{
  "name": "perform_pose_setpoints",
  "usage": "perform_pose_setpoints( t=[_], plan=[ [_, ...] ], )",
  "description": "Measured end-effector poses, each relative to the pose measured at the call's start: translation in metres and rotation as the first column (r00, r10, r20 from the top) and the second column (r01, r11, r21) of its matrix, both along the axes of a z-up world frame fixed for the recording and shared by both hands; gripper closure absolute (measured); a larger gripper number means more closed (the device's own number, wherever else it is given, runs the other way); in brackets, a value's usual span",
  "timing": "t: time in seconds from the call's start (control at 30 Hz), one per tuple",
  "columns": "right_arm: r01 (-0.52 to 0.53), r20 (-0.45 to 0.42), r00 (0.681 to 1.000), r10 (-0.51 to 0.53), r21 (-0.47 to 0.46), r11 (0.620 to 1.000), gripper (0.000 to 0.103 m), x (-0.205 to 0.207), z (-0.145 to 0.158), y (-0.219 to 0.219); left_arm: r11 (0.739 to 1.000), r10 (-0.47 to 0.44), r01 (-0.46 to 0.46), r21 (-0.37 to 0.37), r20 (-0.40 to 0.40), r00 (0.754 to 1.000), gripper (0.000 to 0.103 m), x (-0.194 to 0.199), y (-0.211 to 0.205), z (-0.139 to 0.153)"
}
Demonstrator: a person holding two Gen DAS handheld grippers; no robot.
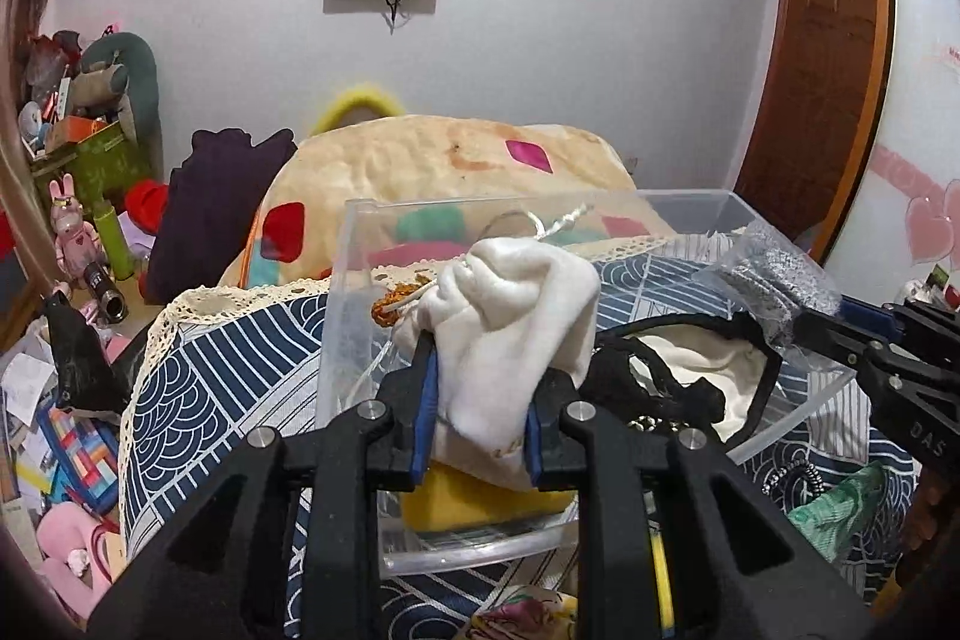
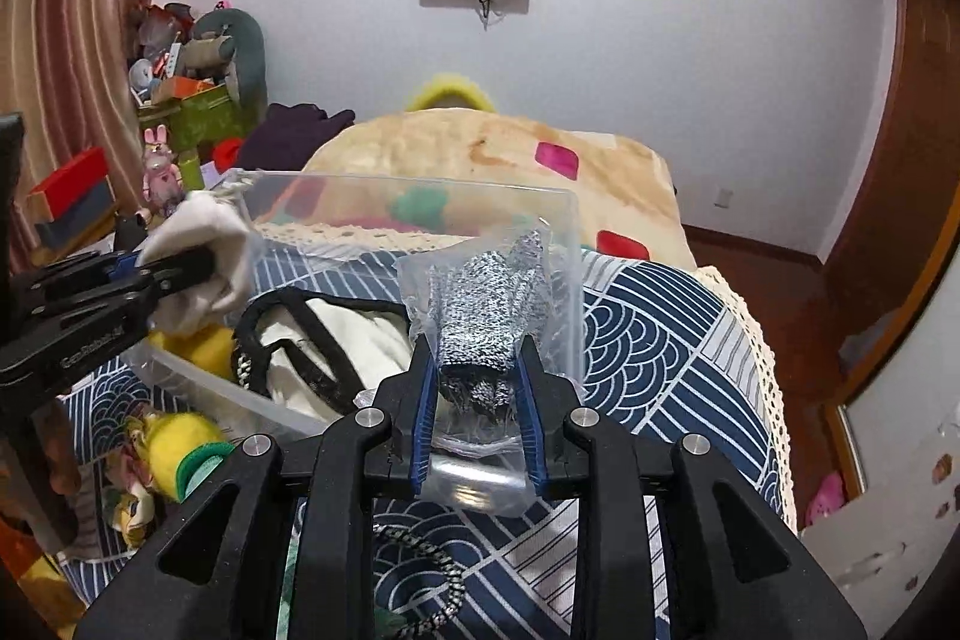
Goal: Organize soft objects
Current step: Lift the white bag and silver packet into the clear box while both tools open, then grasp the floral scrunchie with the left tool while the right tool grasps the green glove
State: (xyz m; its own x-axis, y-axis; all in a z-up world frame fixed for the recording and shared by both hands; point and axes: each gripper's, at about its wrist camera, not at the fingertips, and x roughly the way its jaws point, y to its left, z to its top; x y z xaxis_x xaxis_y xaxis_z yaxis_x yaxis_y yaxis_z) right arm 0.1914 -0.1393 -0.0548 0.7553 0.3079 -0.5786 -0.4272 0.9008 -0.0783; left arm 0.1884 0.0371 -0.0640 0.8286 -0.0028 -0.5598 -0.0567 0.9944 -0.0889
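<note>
My left gripper (image 1: 483, 370) is shut on a white drawstring pouch (image 1: 510, 334) and holds it over the near left part of a clear plastic bin (image 1: 360, 220). My right gripper (image 2: 477, 367) is shut on a grey speckled knit item sealed in a clear plastic bag (image 2: 480, 304), held above the bin's right side (image 2: 567, 244). The right gripper with its bag also shows in the left wrist view (image 1: 774, 274). The left gripper and pouch show in the right wrist view (image 2: 198, 250). In the bin lie a cream cloth with black trim (image 2: 336, 334) and a yellow soft thing (image 1: 480, 502).
The bin sits on a navy wave-patterned cover with lace edging (image 2: 660, 340) on a bed. A beige patterned quilt (image 1: 456, 160) lies behind it. A yellow and green plush (image 2: 180, 454) and a braided cord (image 2: 444, 586) lie in front. Clutter and toys (image 1: 78, 232) fill the left side.
</note>
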Motion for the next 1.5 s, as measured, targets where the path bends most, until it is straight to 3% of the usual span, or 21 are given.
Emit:
perform_pose_setpoints(
  t=[0.1, 0.23, 0.33, 0.6, 0.73, 0.8, 1.07, 1.3, 1.5],
  plan=[
    [0.002, 0.009, 1.000, -0.002, -0.007, 1.000, 0.077, -0.001, 0.001, -0.001, 1.000, -0.006, 0.006, -0.004, -0.009, 1.000, 0.071, -0.001, -0.002, 0.001],
    [-0.006, 0.002, 1.000, 0.006, 0.023, 1.000, 0.057, -0.002, 0.004, -0.007, 0.999, -0.031, 0.030, -0.033, -0.015, 0.999, 0.057, -0.007, -0.004, 0.005],
    [-0.004, 0.019, 1.000, 0.004, 0.025, 1.000, 0.055, -0.008, 0.008, -0.008, 0.999, -0.032, 0.032, -0.018, 0.016, 0.999, 0.051, -0.018, -0.009, 0.010],
    [-0.013, 0.056, 0.998, 0.010, 0.058, 0.998, 0.053, -0.026, 0.022, -0.016, 0.998, -0.069, 0.070, -0.003, 0.070, 0.995, 0.045, -0.053, -0.016, 0.032],
    [-0.030, 0.096, 0.995, 0.023, 0.076, 0.997, 0.040, -0.040, 0.031, -0.021, 0.998, -0.066, 0.065, 0.015, 0.103, 0.993, 0.036, -0.074, -0.017, 0.040],
    [-0.038, 0.113, 0.993, 0.029, 0.081, 0.996, 0.040, -0.047, 0.032, -0.023, 0.998, -0.063, 0.061, 0.023, 0.106, 0.992, 0.033, -0.085, -0.019, 0.040],
    [-0.070, 0.055, 0.996, 0.066, 0.082, 0.994, 0.039, -0.061, 0.011, -0.018, 0.994, -0.104, 0.104, 0.030, -0.007, 0.995, 0.032, -0.107, -0.027, 0.006],
    [-0.146, -0.086, 0.985, 0.151, 0.061, 0.987, 0.039, -0.058, -0.034, 0.000, 0.992, -0.116, 0.111, -0.066, -0.082, 0.990, 0.032, -0.106, -0.026, -0.027],
    [-0.136, -0.114, 0.984, 0.140, 0.040, 0.990, 0.039, -0.055, -0.049, 0.003, 0.992, -0.109, 0.100, -0.072, -0.138, 0.984, 0.032, -0.102, -0.026, -0.050]
  ],
)
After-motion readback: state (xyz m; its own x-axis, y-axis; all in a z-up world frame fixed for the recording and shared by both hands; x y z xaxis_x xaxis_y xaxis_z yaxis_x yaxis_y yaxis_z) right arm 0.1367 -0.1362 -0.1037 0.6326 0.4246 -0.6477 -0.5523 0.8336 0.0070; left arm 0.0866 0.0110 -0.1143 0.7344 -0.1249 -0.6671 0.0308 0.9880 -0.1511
